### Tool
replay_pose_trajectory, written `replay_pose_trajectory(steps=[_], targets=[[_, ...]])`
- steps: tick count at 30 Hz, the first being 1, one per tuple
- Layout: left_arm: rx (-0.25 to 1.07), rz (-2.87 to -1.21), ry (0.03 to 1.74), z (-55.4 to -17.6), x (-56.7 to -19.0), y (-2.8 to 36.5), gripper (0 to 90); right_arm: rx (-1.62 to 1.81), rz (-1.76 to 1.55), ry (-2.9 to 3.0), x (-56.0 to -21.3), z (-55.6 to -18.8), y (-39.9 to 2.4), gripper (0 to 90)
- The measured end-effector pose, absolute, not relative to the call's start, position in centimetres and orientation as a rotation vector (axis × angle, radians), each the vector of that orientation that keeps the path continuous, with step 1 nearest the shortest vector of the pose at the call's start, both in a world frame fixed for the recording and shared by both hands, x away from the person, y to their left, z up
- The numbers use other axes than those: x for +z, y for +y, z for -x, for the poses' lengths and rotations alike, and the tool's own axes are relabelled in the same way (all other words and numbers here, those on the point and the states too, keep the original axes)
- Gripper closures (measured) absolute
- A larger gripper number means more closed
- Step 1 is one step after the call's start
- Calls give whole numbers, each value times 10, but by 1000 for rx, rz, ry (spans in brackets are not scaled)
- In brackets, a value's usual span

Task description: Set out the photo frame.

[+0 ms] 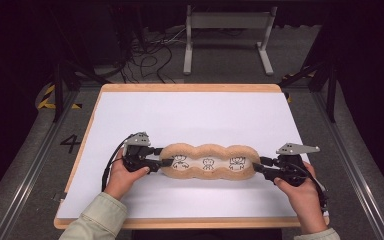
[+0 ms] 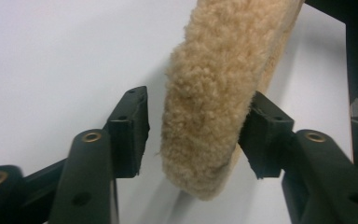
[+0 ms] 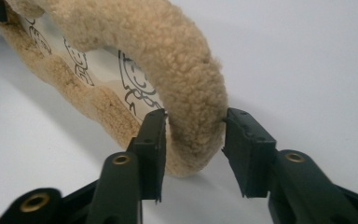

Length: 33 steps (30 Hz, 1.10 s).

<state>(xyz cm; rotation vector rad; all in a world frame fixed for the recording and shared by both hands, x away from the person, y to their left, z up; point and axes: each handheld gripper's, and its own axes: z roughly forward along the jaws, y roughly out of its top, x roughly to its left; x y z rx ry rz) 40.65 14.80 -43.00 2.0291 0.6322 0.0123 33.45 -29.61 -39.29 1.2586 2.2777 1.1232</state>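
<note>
Fluffy tan fabric ran all around the long pouch [image 1: 208,161], which lay flat in the lower middle of the high view, on the white sheet [image 1: 190,115] that covered the wooden counter [image 1: 190,88]. Its pale middle strip had three little black drawings on it.

At the pouch's left end sat the left hand-held gripper [image 1: 166,162], held by the person's left hand [image 1: 125,172]. In the left gripper view its jaws stood apart around the fluffy end [image 2: 205,116]. One pad had a clear gap to the fluff, and the other was right at the fluff's edge, so it was not squeezing.

At the pouch's right end sat the right hand-held gripper [image 1: 261,166], held by the right hand [image 1: 300,187]. In the right gripper view its jaws stood on both sides of the fluffy rim [image 3: 186,102], loose and just touching it.

Nothing else lay on the sheet. Past the counter, in the upper part of the frame, black cables [image 1: 150,60] lay on the grey floor beside a white metal stand [image 1: 227,40].
</note>
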Motion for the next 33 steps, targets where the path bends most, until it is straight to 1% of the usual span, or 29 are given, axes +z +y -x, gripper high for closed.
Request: replay_pose_trajectory(steps=[1, 3, 5, 7, 9, 11, 21, 24, 33], targets=[[12, -2029, 632, -407, -430, 148, 440, 1123, -1259, 2278, -393, -334, -296, 568], [3, -2028, 645, -405, -429, 151, 432, 1115, -1249, 2267, -389, -334, -297, 513], [12, -2031, 652, -401, -426, 152, 406, 1123, -1244, 2264, -387, -335, -298, 475], [18, -2032, 652, -398, -425, 153, 394, 1127, -1241, 2265, -386, -335, -298, 465], [41, -2033, 657, -393, -421, 154, 382, 1138, -1232, 2269, -385, -335, -299, 433], [53, -2006, 675, -387, -418, 157, 358, 1155, -1221, 2273, -385, -335, -299, 420], [63, -1965, 729, -376, -413, 169, 355, 1174, -1134, 2294, -375, -337, -293, 357], [38, -1928, 765, -373, -412, 174, 348, 1180, -1113, 2299, -371, -337, -292, 337], [56, -1880, 828, -358, -410, 194, 319, 1207, -1109, 2286, -365, -339, -301, 312]])
